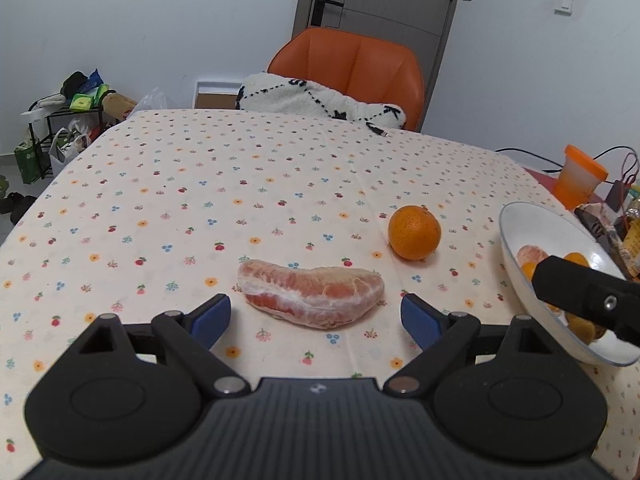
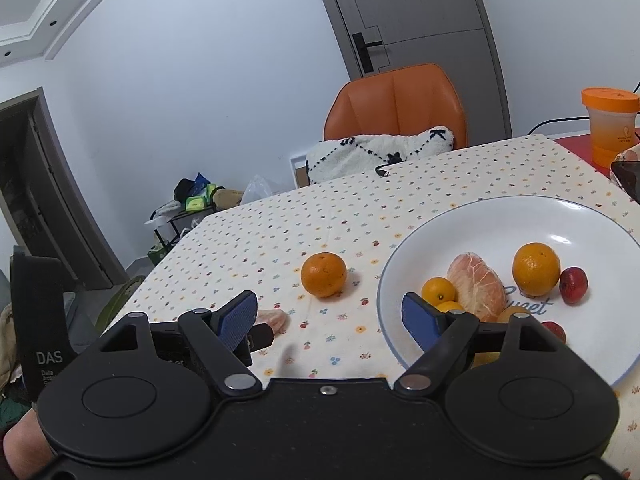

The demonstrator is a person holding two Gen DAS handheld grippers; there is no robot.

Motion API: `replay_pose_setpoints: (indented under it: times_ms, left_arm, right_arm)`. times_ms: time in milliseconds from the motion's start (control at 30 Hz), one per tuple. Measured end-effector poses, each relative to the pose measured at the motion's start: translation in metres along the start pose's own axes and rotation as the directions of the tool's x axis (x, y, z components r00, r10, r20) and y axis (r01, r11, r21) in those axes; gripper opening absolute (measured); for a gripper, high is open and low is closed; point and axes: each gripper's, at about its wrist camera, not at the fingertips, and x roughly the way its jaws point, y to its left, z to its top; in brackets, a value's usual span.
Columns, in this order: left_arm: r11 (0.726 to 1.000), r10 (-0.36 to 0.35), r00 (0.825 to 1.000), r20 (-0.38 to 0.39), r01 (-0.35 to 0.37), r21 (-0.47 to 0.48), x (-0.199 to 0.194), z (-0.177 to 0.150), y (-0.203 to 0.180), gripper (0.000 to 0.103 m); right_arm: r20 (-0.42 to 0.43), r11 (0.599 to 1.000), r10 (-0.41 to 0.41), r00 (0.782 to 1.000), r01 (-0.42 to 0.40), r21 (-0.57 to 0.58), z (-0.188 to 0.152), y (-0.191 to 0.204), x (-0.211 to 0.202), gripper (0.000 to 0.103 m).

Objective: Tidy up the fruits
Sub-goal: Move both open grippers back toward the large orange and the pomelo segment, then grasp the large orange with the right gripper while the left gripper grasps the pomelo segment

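On the table (image 1: 280, 168), seen from the left wrist, a cloth printed with small flowers and fruit covers the top; beyond its far edge stands an orange chair (image 1: 356, 68) with a white patterned cushion (image 1: 316, 100), a grey door behind. The left gripper (image 1: 316, 316) hovers low, its blue-padded fingers (image 1: 212, 316) spread wide and empty, a peeled pomelo segment (image 1: 312, 294) lying just ahead between them. An orange (image 1: 414, 232) sits beyond it, toward the right edge, near a white plate (image 1: 560, 236).

From the right wrist, the plate (image 2: 500, 216) holds oranges, a second pomelo piece (image 2: 476, 284) and red fruits; blue script on it reads partly "weet". The loose orange (image 2: 323, 274) rests just beside the plate's rim. The right gripper (image 2: 332, 320) hangs above the plate's near-left rim, fingers (image 2: 238, 320) wide apart, holding nothing. At far left a black device (image 2: 40, 320) reads "DAS".
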Motion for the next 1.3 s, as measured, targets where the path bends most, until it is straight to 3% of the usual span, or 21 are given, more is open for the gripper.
replay_pose_setpoints:
  times_ms: [333,733,833,967,1300]
  left_arm:
    - [0.996,0.074,0.997,0.026,-0.075,0.038,0.015,0.004,-0.010,0.088]
    - [0.998,0.044,0.997,0.063,-0.041,-0.049,0.003,0.021,0.017,0.083]
    - [0.997,0.042,0.996,0.075,-0.038,-0.063,0.000,0.027,0.024,0.083]
    - [0.996,0.040,0.996,0.084,-0.033,-0.081,-0.002,0.032,0.033,0.083]
    - [0.990,0.037,0.995,0.096,-0.024,-0.137,0.000,0.037,0.056,0.083]
  right_arm:
    - [-0.041,1.000,0.017,0.999,-0.018,-0.025,0.007,0.000,0.022,0.068]
    - [-0.051,0.997,0.017,0.999,-0.020,-0.073,0.019,0.017,0.043,0.063]
    - [-0.059,0.996,0.005,0.998,-0.011,-0.089,0.023,0.022,0.053,0.062]
    - [-0.089,0.996,-0.026,0.996,0.018,-0.089,0.024,0.025,0.068,0.053]
    - [-0.115,0.984,-0.113,0.987,0.095,-0.151,0.028,0.037,0.095,0.053]
